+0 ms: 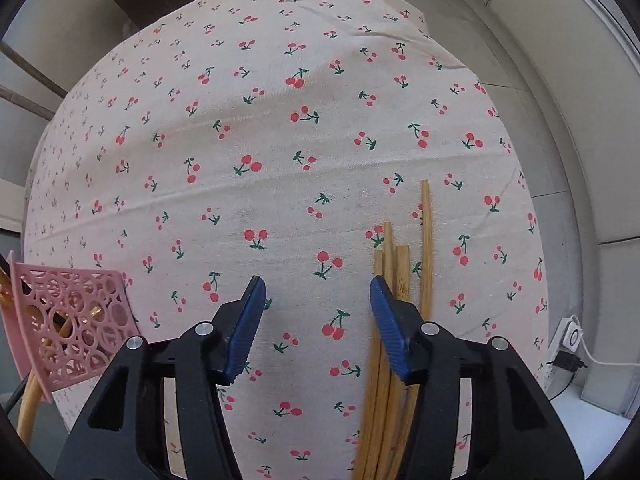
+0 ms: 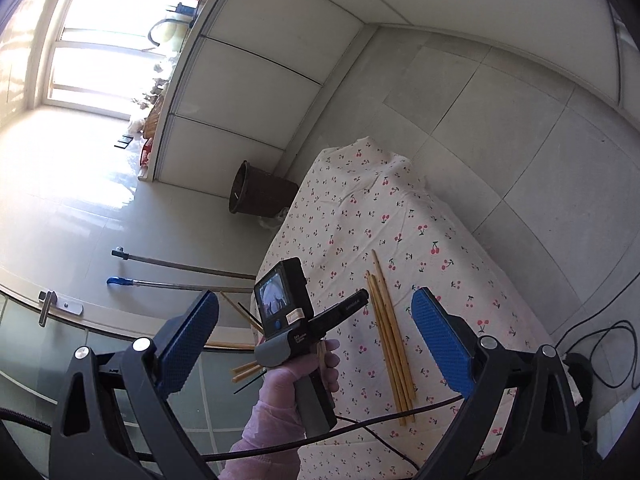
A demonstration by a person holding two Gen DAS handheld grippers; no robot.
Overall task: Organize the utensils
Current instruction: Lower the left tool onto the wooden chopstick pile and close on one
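Here, chopsticks just right of the gaping left tongs.

Left tool points straight down, jaws part-open, gripping nothing; right tool tilts downward, jaws wide.

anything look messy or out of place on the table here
Yes. The bamboo chopsticks lie loose on the cherry-print tablecloth, ends uneven, not in the pink holder at the table's left edge, which already holds a few utensils.
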